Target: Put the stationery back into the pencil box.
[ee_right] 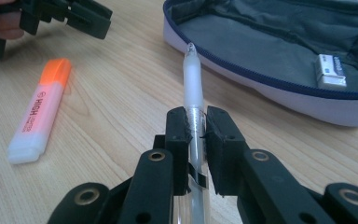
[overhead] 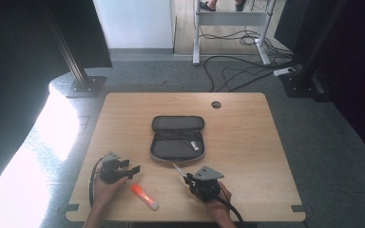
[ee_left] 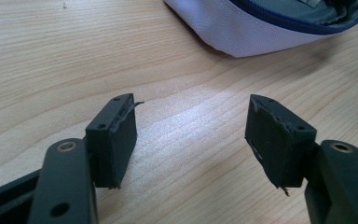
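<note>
The left tool (ee_left: 193, 140) hovers low over the wooden table (ee_left: 74, 56) with its two black jaws standing wide apart and nothing between them, while the pale edge of an unzipped pencil case (ee_left: 261, 28) lies just ahead.

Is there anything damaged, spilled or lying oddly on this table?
Nothing is spilled. The pads of the left gripper look worn, with frayed edges. The highlighter lies loose outside the open pencil case, which already holds an eraser. The right gripper holds a pen.
</note>
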### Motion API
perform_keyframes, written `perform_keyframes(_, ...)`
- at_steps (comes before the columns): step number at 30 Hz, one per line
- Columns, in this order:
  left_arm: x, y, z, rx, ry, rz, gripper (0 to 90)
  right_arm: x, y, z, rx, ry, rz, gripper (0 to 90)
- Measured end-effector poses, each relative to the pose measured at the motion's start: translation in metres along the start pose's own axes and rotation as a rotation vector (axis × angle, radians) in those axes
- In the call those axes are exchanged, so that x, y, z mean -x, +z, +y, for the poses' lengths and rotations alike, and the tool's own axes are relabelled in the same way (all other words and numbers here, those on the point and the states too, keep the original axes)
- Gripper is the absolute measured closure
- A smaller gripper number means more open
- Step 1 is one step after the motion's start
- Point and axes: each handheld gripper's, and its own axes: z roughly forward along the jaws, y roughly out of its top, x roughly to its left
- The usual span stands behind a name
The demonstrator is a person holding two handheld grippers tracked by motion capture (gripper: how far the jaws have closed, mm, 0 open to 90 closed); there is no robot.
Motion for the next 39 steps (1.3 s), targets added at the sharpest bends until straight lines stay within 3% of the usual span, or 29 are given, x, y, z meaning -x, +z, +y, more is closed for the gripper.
perform_keyframes(13, 0.0, 0.001, 0.0, -0.008, 0.003, 0.0, 34.2, 0.003, -0.005, 0.004, 0.018, 0.007, -0.002, 78.1)
perform_keyframes(39, -0.001, 0.002, -0.001, -0.012, 0.0, 0.005, 33.9, 0.03, -0.003, 0.027, 0.076, 0.028, -0.012, 78.2)
